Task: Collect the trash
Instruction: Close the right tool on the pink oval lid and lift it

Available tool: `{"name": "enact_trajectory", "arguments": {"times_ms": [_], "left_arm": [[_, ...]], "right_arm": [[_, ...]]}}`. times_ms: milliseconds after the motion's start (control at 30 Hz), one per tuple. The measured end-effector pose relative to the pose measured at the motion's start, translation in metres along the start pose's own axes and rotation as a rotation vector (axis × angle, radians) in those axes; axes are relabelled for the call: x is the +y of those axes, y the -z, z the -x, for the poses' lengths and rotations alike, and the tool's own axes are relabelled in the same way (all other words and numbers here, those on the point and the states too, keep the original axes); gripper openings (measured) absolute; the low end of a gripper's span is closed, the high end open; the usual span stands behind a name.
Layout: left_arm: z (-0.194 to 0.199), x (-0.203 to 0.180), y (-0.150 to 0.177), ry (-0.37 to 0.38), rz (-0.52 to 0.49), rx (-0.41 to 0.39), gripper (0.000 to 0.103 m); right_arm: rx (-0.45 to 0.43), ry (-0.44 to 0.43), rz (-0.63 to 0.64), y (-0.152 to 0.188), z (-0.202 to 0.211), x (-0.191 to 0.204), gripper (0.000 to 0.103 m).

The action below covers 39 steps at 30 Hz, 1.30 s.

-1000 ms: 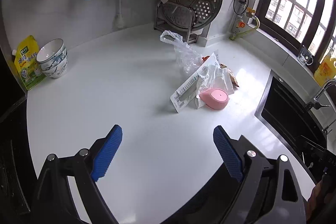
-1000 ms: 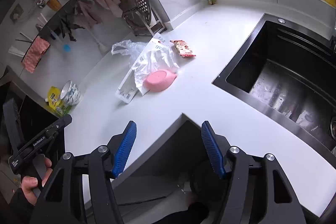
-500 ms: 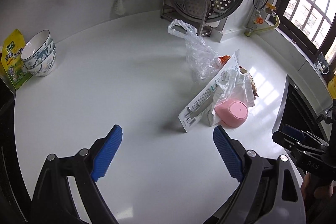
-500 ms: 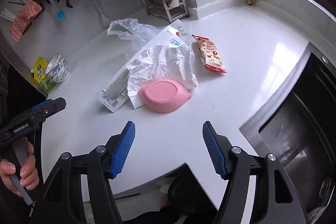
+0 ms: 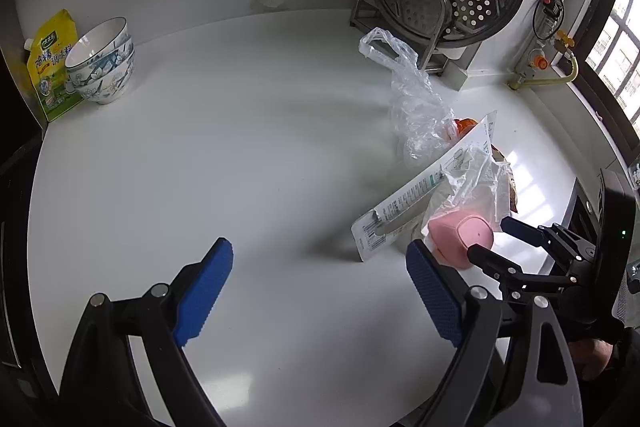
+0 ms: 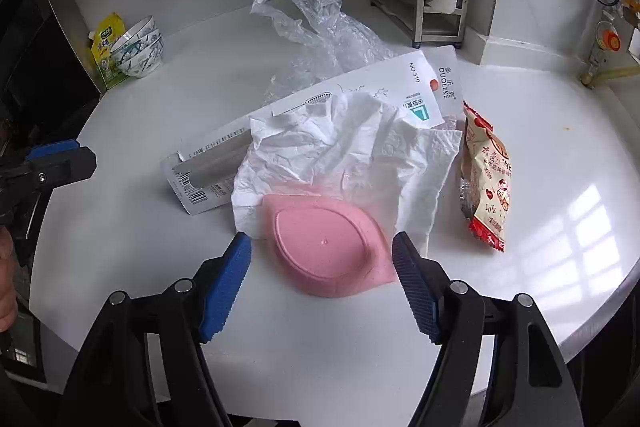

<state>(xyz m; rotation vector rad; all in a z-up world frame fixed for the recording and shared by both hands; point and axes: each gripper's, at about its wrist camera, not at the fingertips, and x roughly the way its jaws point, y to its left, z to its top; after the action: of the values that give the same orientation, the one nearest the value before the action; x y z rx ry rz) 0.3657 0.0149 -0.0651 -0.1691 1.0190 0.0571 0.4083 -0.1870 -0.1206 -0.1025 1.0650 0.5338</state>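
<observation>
The right gripper [image 6: 322, 275] has come much closer to the trash pile than it was a moment ago. Its two blue fingers [image 6: 224, 291] are spread wide and hold nothing, and the pink dish [image 6: 326, 247] now sits upside down right between the tips. I think a grab at the dish comes next.

The left gripper [image 5: 316, 301] has moved in too. It is also wide open and empty, hanging over bare bench [image 5: 200, 167], with the pile ahead of it and off to its right.

Just past the dish lies a crumpled tissue [image 6: 340, 155], partly under the dish. Behind that is a long white card [image 6: 384, 83]. The card says "NO 310" and "DUOLEKE", and it has a barcode at its near end. A clear bag [image 6: 320, 23] lies farther back. To the right of the right gripper is a snack pack [image 6: 486, 179] with "LOVE" on it. Far to the left stand bowls [image 6: 140, 49] and a yellow pouch [image 6: 104, 47]; its writing is too small to read.
</observation>
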Motion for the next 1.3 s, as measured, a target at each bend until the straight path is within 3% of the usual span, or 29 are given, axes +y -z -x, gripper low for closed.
{"name": "enact_trajectory", "arguments": {"times_ms": [233,533,833,900,967,1100,1233,1300], "left_arm": [[0.0,-0.003,-0.004,-0.006,0.014,-0.003,0.087],[-0.005,-0.006,-0.005,-0.011,0.001,0.001,0.087],[-0.021,-0.026,-0.014,0.024,-0.104,-0.017,0.087],[-0.026,-0.031,-0.016,0.039,-0.139,-0.026,0.087],[-0.03,-0.036,-0.018,0.055,-0.171,-0.031,0.087],[-0.037,-0.044,-0.022,0.077,-0.208,-0.034,0.087],[-0.036,-0.044,-0.026,0.097,-0.199,-0.04,0.087],[-0.033,-0.043,-0.027,0.097,-0.201,-0.044,0.087]], "right_arm": [[0.031,-0.008,0.025,-0.001,-0.017,-0.002,0.07],[0.008,0.012,0.067,-0.001,-0.022,0.0,0.07],[-0.027,-0.03,-0.015,0.006,-0.006,-0.014,0.065],[-0.033,-0.039,-0.039,0.008,0.0,-0.018,0.06],[-0.027,-0.044,-0.075,0.01,0.005,-0.025,0.027],[-0.023,-0.07,-0.13,0.015,0.009,-0.034,0.027],[-0.044,-0.073,-0.1,0.016,0.014,-0.03,0.052],[-0.041,-0.062,-0.055,0.013,0.012,-0.025,0.053]]}}
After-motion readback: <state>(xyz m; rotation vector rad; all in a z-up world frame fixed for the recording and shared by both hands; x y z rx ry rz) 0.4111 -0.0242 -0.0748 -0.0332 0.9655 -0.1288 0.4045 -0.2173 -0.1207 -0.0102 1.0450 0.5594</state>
